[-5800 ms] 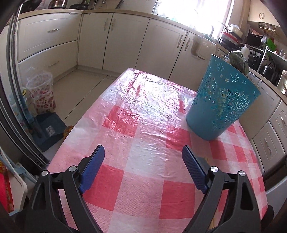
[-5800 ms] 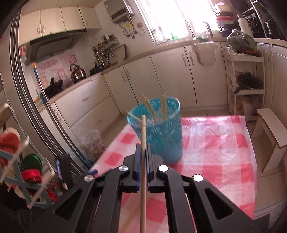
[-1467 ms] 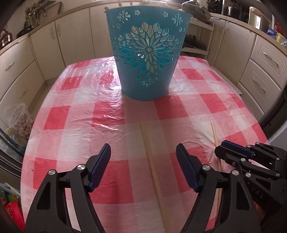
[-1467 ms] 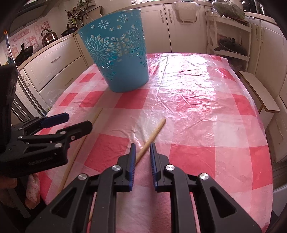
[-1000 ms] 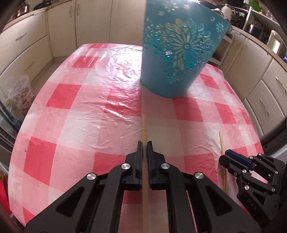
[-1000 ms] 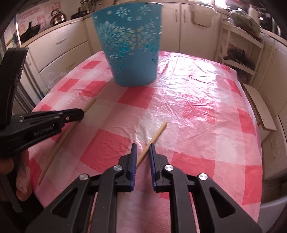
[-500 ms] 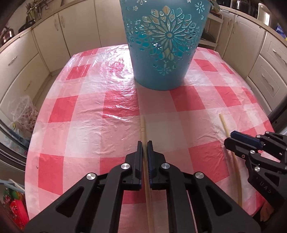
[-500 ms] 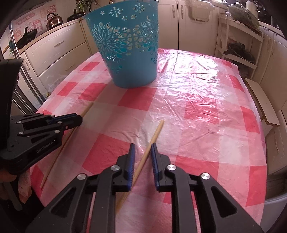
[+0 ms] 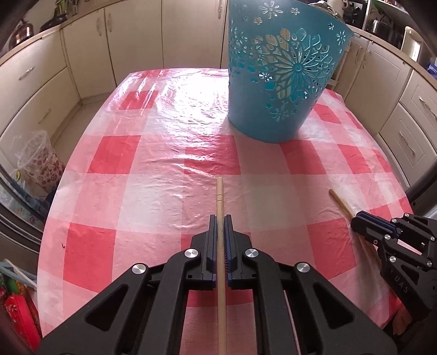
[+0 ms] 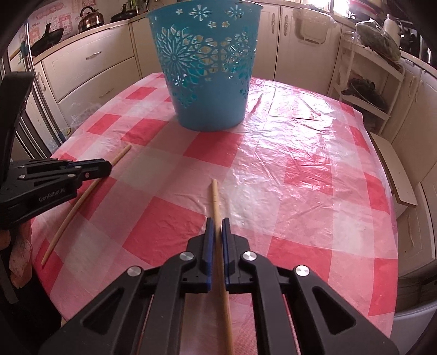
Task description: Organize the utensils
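**Two grippers, one chopstick each**

Left wrist view: left gripper [image 9: 219,218] clamped narrow on a chopstick [image 9: 220,207], pads [image 9: 211,240] pressing both flanks. Long axis straight ahead along the fingers, blunt end forward, pointing toward the far edge of the table [image 9: 153,174] and just left of the basket [image 9: 275,82]. Forward end apart from the basket, over a pale square of the cloth. Basket upright near the far right corner, teal, pierced with flower cut-outs, pale sticks showing through the holes. Right gripper [image 9: 366,224] at the right edge, closed on a second chopstick [image 9: 340,200], whose free end slants toward the far left. Cloth red-and-white check under glossy clear plastic, glare at the far end. Cream cabinets [image 9: 82,54] round the room, a patterned bin [image 9: 38,161] on the floor to the left.

Right wrist view: right gripper [image 10: 215,222] shut narrow on its chopstick [image 10: 215,199], long axis nearly straight ahead, tip leaning slightly left toward the basket [image 10: 207,71]. Tip well short of the basket, over the middle of the table [image 10: 314,169]. Left gripper [image 10: 105,166] at the left edge, closed on the other chopstick [image 10: 82,195], which runs diagonally from near left to far right, thin end nearest the near left edge. Whether either chopstick rests on the cloth cannot be told. Kettle [image 10: 91,17] on the far counter, a white rack [image 10: 366,82] to the right.
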Motion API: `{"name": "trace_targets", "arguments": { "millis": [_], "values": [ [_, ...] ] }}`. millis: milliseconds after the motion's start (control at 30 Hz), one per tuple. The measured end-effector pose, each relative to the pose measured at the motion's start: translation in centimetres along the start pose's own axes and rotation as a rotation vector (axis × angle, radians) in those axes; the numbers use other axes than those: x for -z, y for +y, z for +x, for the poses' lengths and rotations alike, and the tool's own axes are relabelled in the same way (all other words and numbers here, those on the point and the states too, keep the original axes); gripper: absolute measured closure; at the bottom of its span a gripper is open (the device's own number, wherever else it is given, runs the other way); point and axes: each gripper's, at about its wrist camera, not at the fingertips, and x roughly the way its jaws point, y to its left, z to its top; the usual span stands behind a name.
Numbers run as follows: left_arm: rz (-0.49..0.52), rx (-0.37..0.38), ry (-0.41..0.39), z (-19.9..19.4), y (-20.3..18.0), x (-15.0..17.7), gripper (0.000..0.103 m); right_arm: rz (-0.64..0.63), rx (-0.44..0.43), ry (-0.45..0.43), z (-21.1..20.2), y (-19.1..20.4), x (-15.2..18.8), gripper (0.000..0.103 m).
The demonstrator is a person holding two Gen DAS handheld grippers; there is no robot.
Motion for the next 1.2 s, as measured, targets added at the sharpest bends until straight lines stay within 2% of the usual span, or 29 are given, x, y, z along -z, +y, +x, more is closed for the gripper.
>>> {"name": "trace_targets", "arguments": {
  "millis": [100, 200, 433, 567, 867, 1000, 1200],
  "values": [
    [-0.011, 0.008, -0.023, -0.7, 0.3, 0.1, 0.098, 0.064, -0.054, -0.028, -0.1, -1.1, 0.4, 0.097],
    [-0.031, 0.038, -0.082, -2.4, 0.4, 0.0, 0.098, 0.122, -0.101, -0.036, 0.0, -2.0, 0.5, 0.098],
    [-0.042, 0.095, -0.217, -6.8, 0.4, -1.9, 0.098, 0.101, -0.074, -0.042, -0.1, -1.4, 0.4, 0.098],
    [-0.069, 0.135, -0.328, -10.3, 0.7, -4.1, 0.098, 0.113, -0.086, -0.043, -0.1, -1.6, 0.6, 0.098],
    [-0.115, 0.218, -0.612, -18.3, 0.8, -11.3, 0.098, 0.141, -0.117, -0.045, 0.0, -2.2, 0.7, 0.098],
    [-0.112, 0.217, -0.694, -18.4, -0.6, -15.0, 0.098, 0.158, -0.136, -0.045, 0.0, -2.5, 0.7, 0.098],
    [-0.176, 0.232, -0.744, -15.1, -1.4, -19.6, 0.098, 0.184, -0.164, -0.045, 0.0, -2.9, 0.8, 0.098]
  ]
}}
